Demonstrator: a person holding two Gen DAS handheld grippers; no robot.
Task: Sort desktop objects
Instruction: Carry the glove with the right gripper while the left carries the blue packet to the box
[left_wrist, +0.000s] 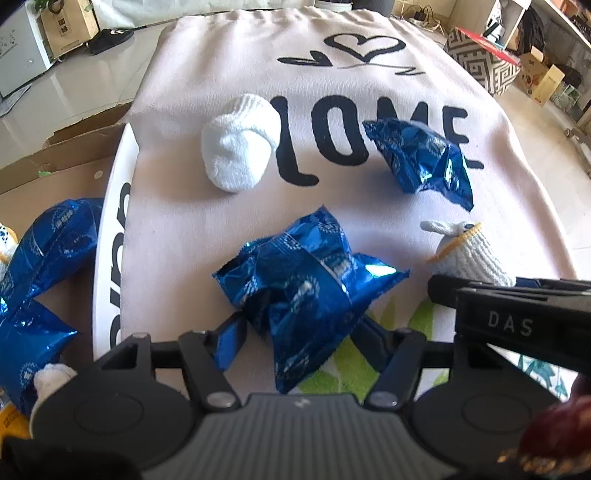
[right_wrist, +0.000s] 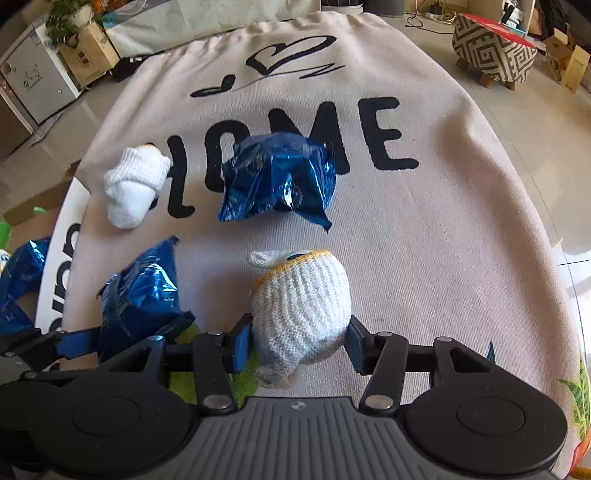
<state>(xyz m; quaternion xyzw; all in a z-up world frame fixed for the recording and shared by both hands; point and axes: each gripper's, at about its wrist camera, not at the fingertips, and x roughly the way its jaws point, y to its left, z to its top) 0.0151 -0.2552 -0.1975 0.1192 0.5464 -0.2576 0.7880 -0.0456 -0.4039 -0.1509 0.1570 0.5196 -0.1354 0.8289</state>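
Both grabs are on: the left tongs (left_wrist: 295, 332) pinch a crumpled blue foil snack bag (left_wrist: 299, 280) and the right tongs (right_wrist: 295, 339) squeeze a rolled white knit sock with a yellow cuff (right_wrist: 301, 310), both still resting on the HOME rug (right_wrist: 424, 221) near its near edge. This looks like the pick-up step, so the next move calls for lifting each one clear and carrying it to its kind, probably towards the cardboard box (left_wrist: 55, 166) off the rug's left edge, where more blue bags (left_wrist: 48, 240) lie. Left behind mid-rug are another blue bag (right_wrist: 277, 181) and a plain white sock (right_wrist: 133, 188).
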